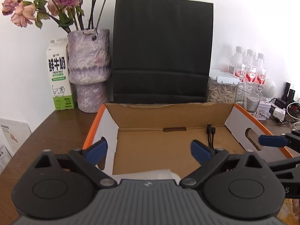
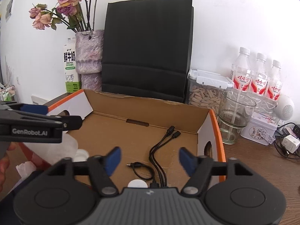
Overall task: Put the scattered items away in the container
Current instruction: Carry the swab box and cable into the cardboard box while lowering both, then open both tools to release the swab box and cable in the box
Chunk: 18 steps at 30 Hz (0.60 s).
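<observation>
The open brown cardboard box with orange outer edges point(image 1: 168, 146) sits on the dark wooden table point(image 1: 56, 129), its back wall close against the tall black paper carrier bag point(image 1: 162, 50). Over the box's near half, the left gripper point(image 1: 149, 151) has its blue-padded jaws spread wide with nothing between them, and the right gripper point(image 2: 149, 159) likewise stands spread and empty. The box floor ahead of both is mostly bare.

The thin black multi-headed cable point(image 2: 161, 150) lies inside the box by its right wall; the left wrist view shows only its far plugs point(image 1: 210, 129). Only the right wrist view shows a small round white disc point(image 2: 137, 183) on the box floor beside the cable, and a white cap point(image 2: 80, 154) further left.
</observation>
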{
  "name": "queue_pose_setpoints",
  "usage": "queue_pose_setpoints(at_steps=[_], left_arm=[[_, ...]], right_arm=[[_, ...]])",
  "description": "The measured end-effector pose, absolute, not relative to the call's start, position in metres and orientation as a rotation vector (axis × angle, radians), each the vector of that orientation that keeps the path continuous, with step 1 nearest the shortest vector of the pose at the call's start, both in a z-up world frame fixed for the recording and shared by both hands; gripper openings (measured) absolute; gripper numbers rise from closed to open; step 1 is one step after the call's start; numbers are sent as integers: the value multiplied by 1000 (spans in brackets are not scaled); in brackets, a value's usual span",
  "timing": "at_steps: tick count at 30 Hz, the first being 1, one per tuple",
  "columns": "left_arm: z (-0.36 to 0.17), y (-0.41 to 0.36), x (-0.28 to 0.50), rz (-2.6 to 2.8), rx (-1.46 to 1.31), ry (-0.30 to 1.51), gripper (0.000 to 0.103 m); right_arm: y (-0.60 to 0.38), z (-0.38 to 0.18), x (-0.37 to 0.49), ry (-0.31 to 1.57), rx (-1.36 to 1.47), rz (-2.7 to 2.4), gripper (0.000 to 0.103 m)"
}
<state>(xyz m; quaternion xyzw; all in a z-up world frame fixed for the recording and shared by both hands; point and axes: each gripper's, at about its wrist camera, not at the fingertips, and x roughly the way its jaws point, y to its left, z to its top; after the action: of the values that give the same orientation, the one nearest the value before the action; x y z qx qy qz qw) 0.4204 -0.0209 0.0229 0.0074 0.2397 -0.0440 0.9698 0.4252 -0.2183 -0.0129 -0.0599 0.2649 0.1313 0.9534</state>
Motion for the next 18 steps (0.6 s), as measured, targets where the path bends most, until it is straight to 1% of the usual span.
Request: queue_pose_setpoints(at_steps=[2, 3, 18], left_arm=[[26, -23, 418, -88, 19, 472, 103], [27, -23, 417, -88, 20, 468, 103], [32, -22, 413, -57, 8, 452, 103]], right_arm=[[-218, -12, 425, 539, -124, 259, 101], [-218, -11, 425, 543, -122, 257, 103], [-221, -8, 425, 563, -93, 259, 103]])
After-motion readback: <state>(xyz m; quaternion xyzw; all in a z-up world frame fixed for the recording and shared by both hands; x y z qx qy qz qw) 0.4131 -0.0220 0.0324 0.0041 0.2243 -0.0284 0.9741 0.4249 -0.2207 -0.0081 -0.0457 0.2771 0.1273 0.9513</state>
